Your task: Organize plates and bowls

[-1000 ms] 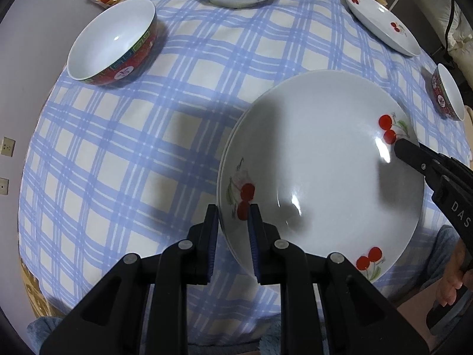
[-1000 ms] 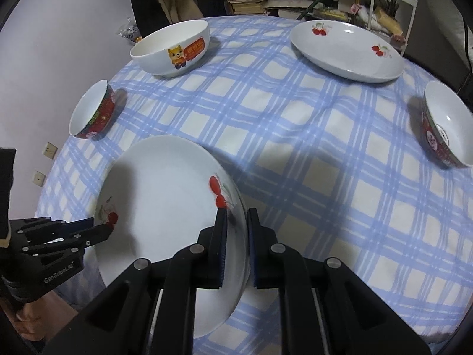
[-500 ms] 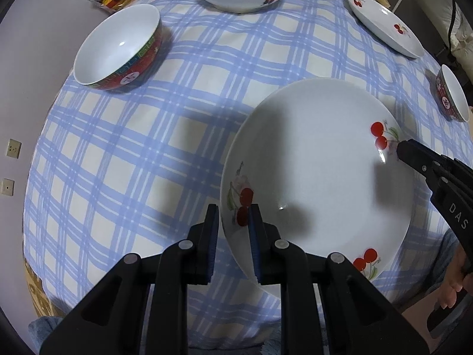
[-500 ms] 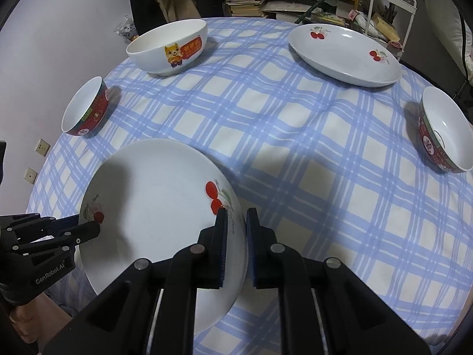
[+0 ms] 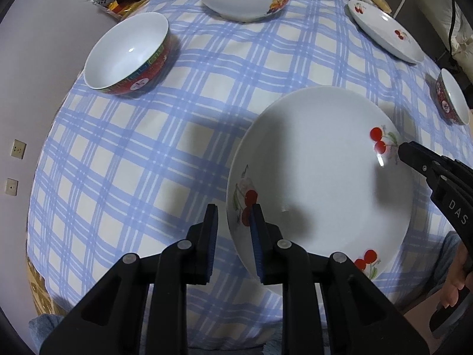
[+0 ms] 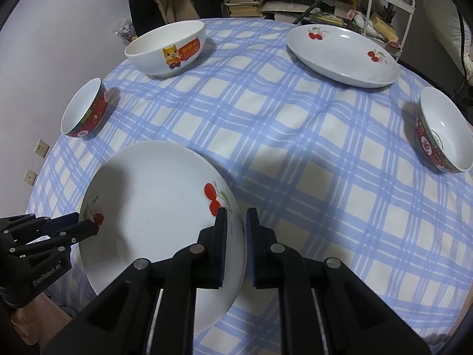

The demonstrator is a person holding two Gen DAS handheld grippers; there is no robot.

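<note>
Item: cherry plate (image 5: pixel 322 174), white and shallow, at the near edge of a round table under a blue checked cloth (image 5: pixel 124 153). Right gripper (image 6: pixel 236 236) pinches its right rim, pads pressed on both faces. Left gripper (image 5: pixel 233 230) straddles the opposite rim, jaws slightly parted, outer pad clear of the rim; no firm hold. Further out: second cherry plate (image 6: pixel 343 56) at the far right, cat bowl (image 6: pixel 165 48) far centre, two red bowls (image 6: pixel 85 112) (image 6: pixel 443 133) at the sides. Handling note: the left pads probably need to seat fully on the rim before lifting, and the plate should be kept level.
</note>
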